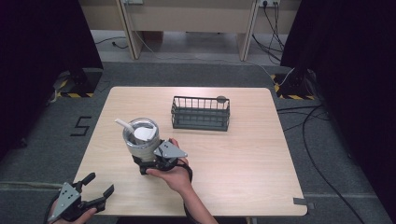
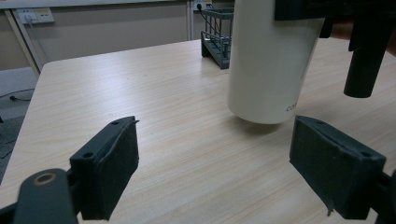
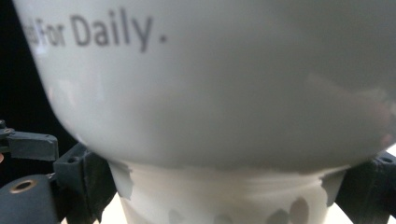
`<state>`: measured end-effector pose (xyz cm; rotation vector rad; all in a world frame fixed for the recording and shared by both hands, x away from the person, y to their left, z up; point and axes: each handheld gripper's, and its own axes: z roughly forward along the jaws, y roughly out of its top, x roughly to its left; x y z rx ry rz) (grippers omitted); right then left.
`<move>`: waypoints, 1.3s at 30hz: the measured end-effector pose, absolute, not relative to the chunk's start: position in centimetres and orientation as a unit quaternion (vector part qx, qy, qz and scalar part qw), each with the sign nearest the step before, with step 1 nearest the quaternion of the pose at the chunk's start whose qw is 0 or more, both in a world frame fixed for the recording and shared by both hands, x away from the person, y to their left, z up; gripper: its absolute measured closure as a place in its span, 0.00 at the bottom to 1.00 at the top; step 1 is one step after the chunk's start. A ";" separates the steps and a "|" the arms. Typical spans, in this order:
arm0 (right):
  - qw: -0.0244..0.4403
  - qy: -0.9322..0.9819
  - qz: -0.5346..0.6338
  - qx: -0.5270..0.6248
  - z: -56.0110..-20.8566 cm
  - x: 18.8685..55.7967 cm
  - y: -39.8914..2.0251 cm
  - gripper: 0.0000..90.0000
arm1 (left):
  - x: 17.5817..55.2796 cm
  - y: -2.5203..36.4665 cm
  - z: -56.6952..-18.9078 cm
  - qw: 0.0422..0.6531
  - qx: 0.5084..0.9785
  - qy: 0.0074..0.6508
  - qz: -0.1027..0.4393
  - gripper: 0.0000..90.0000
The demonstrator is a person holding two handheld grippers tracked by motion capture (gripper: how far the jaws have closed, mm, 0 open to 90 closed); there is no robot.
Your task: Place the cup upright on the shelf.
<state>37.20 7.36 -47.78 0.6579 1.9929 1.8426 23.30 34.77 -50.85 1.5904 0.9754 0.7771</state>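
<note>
Cup clamped in right gripper, centre frame.
Basket stands apart, upper right of it; left gripper gapes empty at lower left.

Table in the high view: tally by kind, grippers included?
Cups: 1, a white tumbler with a straw, clamped in the right gripper
Wire baskets: 1, a dark basket at the far middle
Grippers: 2, the right one plus the left gripper, jaws spread, at the near left edge
Total: 4
</note>
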 end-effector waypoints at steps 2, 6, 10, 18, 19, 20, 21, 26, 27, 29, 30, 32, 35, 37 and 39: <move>0.175 0.703 0.649 0.231 -47.5 37.3 7.3 0.11 | 23.3 34.8 -50.8 0.532 0.666 0.409 0.325 0.17; 0.181 0.702 0.649 0.232 -47.0 37.5 7.1 0.11 | 23.3 34.8 -50.8 0.533 0.665 0.409 0.325 0.17; 0.185 0.701 0.647 0.236 -46.7 37.7 6.8 0.11 | 23.3 34.7 -50.8 0.534 0.665 0.409 0.325 0.17; 0.199 0.701 0.641 0.240 -46.0 38.1 5.9 0.11 | 23.3 34.6 -50.8 0.534 0.666 0.408 0.324 0.17; 0.200 0.699 0.642 0.242 -45.9 38.2 5.8 0.11 | 23.3 34.6 -50.8 0.534 0.666 0.408 0.324 0.17; 0.201 0.699 0.642 0.244 -45.8 38.2 5.6 0.11 | 23.3 34.6 -50.8 0.534 0.666 0.409 0.323 0.17; 0.204 0.698 0.641 0.245 -45.8 38.3 5.5 0.11 | 23.3 34.6 -50.8 0.535 0.665 0.409 0.323 0.17; 0.208 0.695 0.641 0.252 -45.6 38.6 4.9 0.11 | 23.3 34.6 -50.8 0.535 0.665 0.409 0.323 0.17; 0.212 0.694 0.639 0.255 -45.5 38.8 4.6 0.11 | 23.4 34.6 -50.8 0.535 0.665 0.409 0.322 0.17; 0.213 0.694 0.638 0.256 -45.4 38.8 4.5 0.11 | 23.4 34.6 -50.8 0.535 0.665 0.410 0.322 0.17; 0.216 0.693 0.636 0.260 -45.2 38.9 4.2 0.11 | 23.4 34.5 -50.8 0.535 0.665 0.409 0.322 0.17; 0.219 0.692 0.637 0.260 -45.0 39.1 4.1 0.11 | 23.4 34.5 -50.8 0.536 0.665 0.409 0.322 0.17; 0.222 0.692 0.634 0.262 -44.8 39.2 3.9 0.11 | 23.4 34.6 -50.8 0.536 0.665 0.408 0.322 0.17; 0.228 0.692 0.632 0.262 -44.6 39.4 3.6 0.11 | 23.4 34.6 -50.8 0.536 0.664 0.409 0.322 0.17; 0.230 0.691 0.632 0.266 -44.4 39.5 3.4 0.11 | 23.4 34.6 -50.8 0.537 0.664 0.409 0.322 0.17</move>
